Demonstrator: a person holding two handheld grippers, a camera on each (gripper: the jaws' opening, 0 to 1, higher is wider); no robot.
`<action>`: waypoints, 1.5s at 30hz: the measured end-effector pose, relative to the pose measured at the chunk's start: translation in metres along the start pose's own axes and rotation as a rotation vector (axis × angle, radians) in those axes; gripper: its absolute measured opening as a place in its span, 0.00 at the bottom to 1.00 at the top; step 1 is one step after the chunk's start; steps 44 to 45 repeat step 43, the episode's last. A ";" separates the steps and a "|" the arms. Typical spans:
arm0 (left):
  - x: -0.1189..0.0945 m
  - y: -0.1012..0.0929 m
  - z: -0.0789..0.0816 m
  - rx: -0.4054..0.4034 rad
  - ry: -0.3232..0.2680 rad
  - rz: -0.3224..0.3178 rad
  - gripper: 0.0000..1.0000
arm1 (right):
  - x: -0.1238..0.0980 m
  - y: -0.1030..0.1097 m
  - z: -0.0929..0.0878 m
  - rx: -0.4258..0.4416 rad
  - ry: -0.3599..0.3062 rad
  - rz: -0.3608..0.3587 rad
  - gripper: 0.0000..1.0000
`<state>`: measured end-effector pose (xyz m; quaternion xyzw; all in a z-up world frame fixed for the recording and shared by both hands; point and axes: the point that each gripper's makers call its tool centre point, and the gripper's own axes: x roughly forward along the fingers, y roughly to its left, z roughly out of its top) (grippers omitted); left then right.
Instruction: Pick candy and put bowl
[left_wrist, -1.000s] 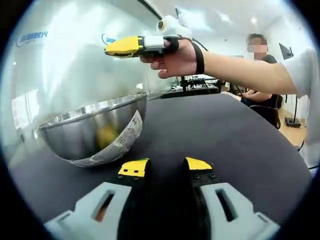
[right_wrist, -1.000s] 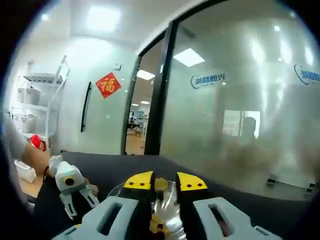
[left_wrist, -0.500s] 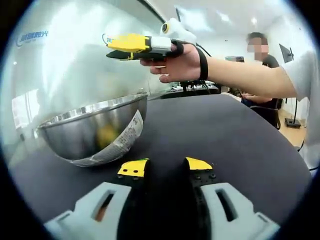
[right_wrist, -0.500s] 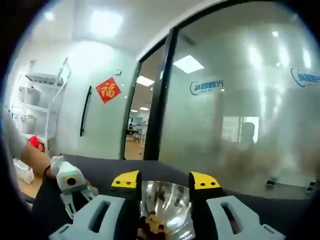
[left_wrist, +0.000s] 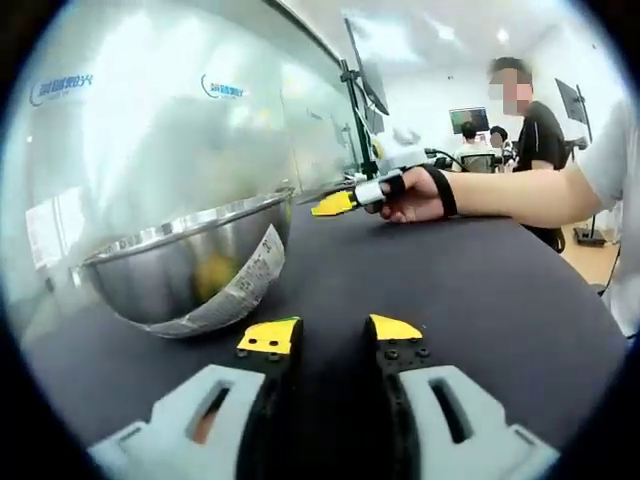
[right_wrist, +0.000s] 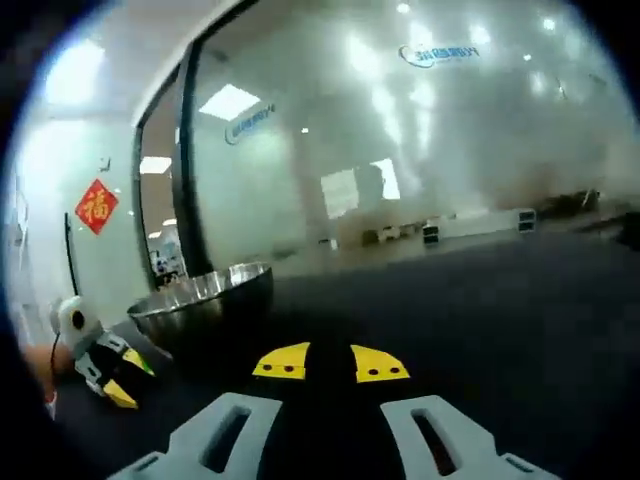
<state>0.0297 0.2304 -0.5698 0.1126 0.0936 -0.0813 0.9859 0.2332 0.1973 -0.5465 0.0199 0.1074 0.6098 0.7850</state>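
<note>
One steel bowl (left_wrist: 185, 262) on the dark surface (left_wrist: 470, 290), near its far edge by the frosted glass wall (left_wrist: 150, 120); a white label stuck to the bowl's outer side, and a yellowish patch low on that side, too blurred to say whether candy or reflection. Same bowl (right_wrist: 205, 300) seen in the right gripper view, left of centre, upright, rim level.

Two grippers. Left gripper (left_wrist: 332, 334) low over the near part of the surface, just beside the bowl, yellow-tipped fingers (left_wrist: 268, 336) set a narrow gap apart with bare dark surface between them, gripping nothing. Right gripper (right_wrist: 330, 362) low over the surface too, fingers (right_wrist: 379, 364) likewise narrowly parted and empty, pointing along the surface with the bowl ahead and to the left.

In the left gripper view, right gripper (left_wrist: 338, 204) held in a hand (left_wrist: 415, 197) with a black wrist strap, down near the surface past the bowl's rim, apart from the bowl. In the right gripper view, left gripper (right_wrist: 118, 380) at the left margin, beside the bowl.

No candy distinguishable on the surface or between either pair of fingers. Three people in the background of the left gripper view, two of them seated far off.
</note>
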 end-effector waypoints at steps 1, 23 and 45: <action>-0.001 0.000 0.000 -0.004 0.002 0.001 0.19 | 0.001 -0.001 -0.004 -0.038 0.020 -0.026 0.09; -0.017 -0.003 -0.001 0.042 0.007 -0.014 0.23 | 0.010 0.015 -0.026 -0.238 0.136 -0.004 0.08; -0.018 -0.006 -0.001 0.008 0.004 -0.024 0.22 | 0.019 0.007 -0.027 -0.283 0.162 0.009 0.08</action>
